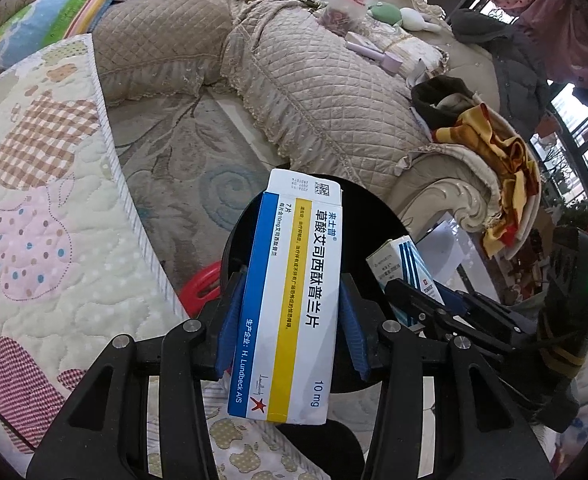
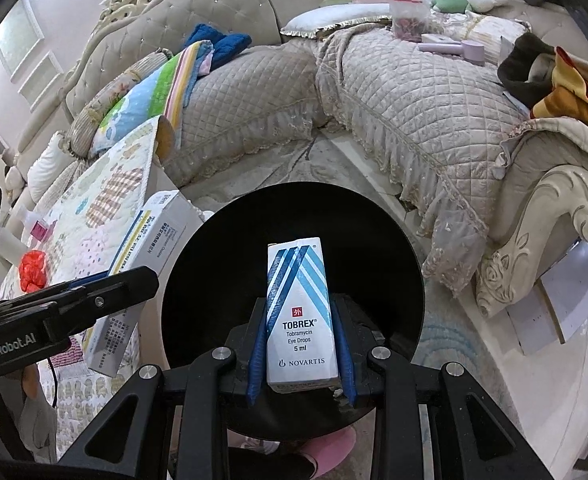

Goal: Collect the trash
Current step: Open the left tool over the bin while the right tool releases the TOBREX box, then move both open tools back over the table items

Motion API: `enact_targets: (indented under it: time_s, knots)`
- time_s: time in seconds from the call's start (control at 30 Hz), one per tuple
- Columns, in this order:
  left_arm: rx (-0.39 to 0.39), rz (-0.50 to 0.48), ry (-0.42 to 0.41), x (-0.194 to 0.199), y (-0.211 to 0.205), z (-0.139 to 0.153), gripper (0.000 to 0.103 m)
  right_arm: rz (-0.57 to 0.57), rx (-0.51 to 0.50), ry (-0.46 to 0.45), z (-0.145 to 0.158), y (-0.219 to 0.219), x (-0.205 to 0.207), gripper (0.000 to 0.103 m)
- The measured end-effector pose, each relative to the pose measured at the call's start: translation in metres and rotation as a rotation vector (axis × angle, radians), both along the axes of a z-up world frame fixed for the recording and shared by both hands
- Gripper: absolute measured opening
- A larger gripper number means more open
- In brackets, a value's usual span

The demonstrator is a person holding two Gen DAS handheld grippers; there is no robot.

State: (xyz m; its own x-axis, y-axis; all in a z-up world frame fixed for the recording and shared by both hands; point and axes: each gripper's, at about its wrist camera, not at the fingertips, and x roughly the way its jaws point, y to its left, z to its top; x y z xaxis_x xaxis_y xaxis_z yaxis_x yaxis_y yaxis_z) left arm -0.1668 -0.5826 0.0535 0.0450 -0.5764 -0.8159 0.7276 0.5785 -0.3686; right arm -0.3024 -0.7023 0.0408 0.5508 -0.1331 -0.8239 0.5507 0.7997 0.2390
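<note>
My left gripper (image 1: 290,300) is shut on a white, blue and yellow medicine box (image 1: 290,300), held upright over the black round bin (image 1: 370,216). My right gripper (image 2: 302,344) is shut on a small white and blue Tobrex eye-drop box (image 2: 300,316), held above the bin's dark opening (image 2: 214,280). Each gripper shows in the other view: the right one with its box (image 1: 404,272) at the right, the left one (image 2: 66,312) with its box (image 2: 150,248) at the left.
A quilted beige sofa (image 2: 414,112) curves behind the bin. A table with a patchwork cloth (image 1: 46,240) stands at the left, with red plastic (image 2: 32,270) on it. Clothes (image 1: 494,152) lie on the sofa arm. Pink slippers (image 2: 326,452) show below the bin.
</note>
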Motion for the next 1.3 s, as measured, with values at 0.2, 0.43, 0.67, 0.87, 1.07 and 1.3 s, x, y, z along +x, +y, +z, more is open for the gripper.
enact_targets:
  time_s: [0.2,0.43,0.67,0.87,1.07,1.3]
  knots:
    - [-0.034,0.009,0.018,0.004,0.006,0.004,0.057,-0.028,-0.006,-0.003,0.004,-0.002,-0.003,0.044]
    - [-0.028,0.022,0.022,0.008,0.02,0.007,0.058,-0.017,-0.007,0.001,0.006,0.003,0.001,0.044]
    - [0.011,0.063,-0.044,0.011,0.043,0.01,0.058,0.022,-0.007,0.001,0.009,0.019,0.011,0.045]
    - [0.035,0.115,-0.083,0.021,0.071,0.012,0.058,0.066,-0.013,0.006,0.01,0.038,0.022,0.045]
    - [0.063,0.175,-0.114,0.033,0.109,0.015,0.058,0.123,-0.015,0.005,0.012,0.063,0.035,0.045]
    - [0.091,0.262,-0.133,0.048,0.164,0.017,0.058,0.232,-0.006,-0.006,0.015,0.106,0.062,0.045]
